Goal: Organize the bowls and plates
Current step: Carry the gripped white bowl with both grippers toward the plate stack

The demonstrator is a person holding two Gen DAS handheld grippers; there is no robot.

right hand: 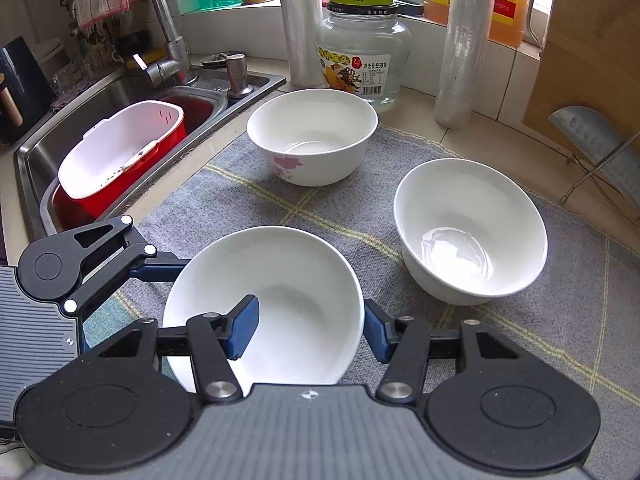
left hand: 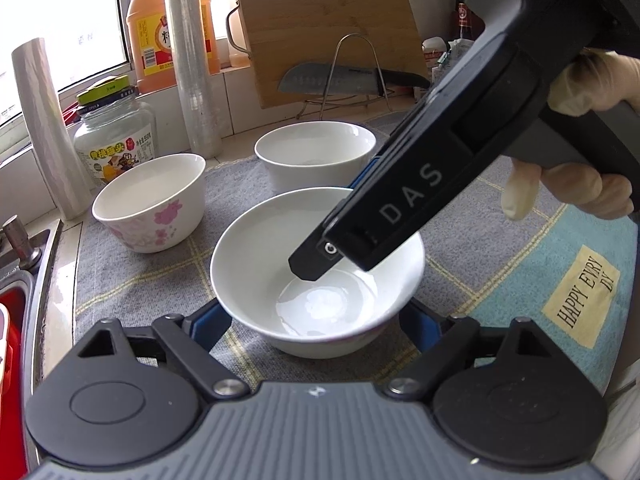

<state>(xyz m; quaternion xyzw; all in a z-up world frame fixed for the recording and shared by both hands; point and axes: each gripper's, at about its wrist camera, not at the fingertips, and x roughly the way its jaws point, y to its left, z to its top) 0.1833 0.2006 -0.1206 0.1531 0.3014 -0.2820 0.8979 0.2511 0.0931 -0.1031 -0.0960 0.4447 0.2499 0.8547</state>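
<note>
Three bowls stand on a grey checked mat [left hand: 132, 280]. The near plain white bowl [left hand: 256, 264] [right hand: 296, 280] sits between the wide-open fingers of my left gripper [left hand: 316, 330]. My right gripper [right hand: 308, 328] reaches down onto it, one blue finger inside the bowl and one outside its right rim, open around the rim; it shows as a black arm in the left wrist view [left hand: 352, 240]. A second plain white bowl [left hand: 316, 152] [right hand: 472, 232] stands behind. A pink-flowered bowl [left hand: 152, 200] [right hand: 312, 136] stands to the left.
A steel sink [right hand: 120, 92] with a red and white basket [right hand: 120, 148] and a tap [right hand: 160, 40] lies left of the mat. A glass jar [right hand: 364, 48], film rolls [right hand: 464, 40], an orange bottle [left hand: 152, 32], a cutting board [left hand: 320, 20] and a knife on a rack [left hand: 344, 80] line the back.
</note>
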